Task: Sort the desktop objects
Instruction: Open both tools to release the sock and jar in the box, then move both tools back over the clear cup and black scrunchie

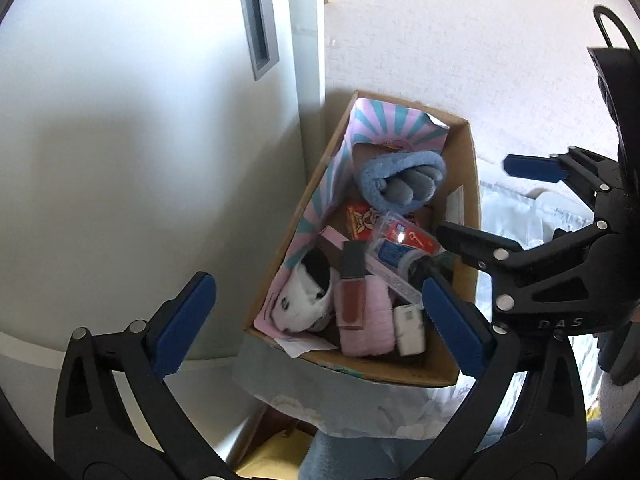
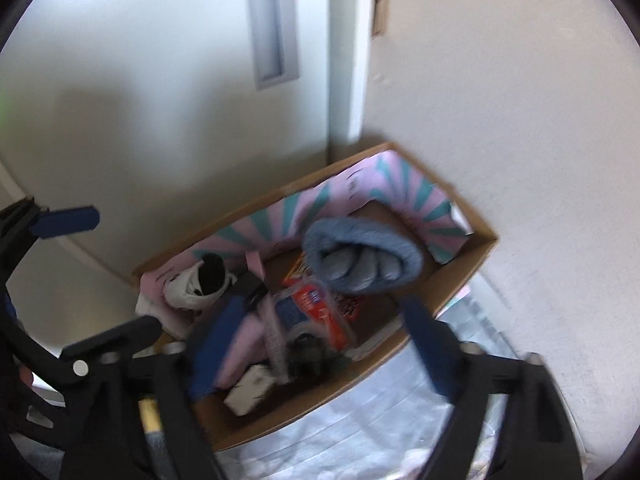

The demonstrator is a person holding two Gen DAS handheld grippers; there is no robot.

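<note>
A cardboard box holds several objects: a blue fuzzy slipper, a red lip gloss tube, a pink fluffy cloth, a black-and-white plush, a red packet and a small white box. My left gripper is open and empty, above the box's near end. My right gripper is open and empty over the box; it also shows in the left wrist view. The slipper lies at the far end.
The box rests on a grey plastic-wrapped bundle in a corner between a white door and a textured wall. A yellow-brown object lies below on the floor.
</note>
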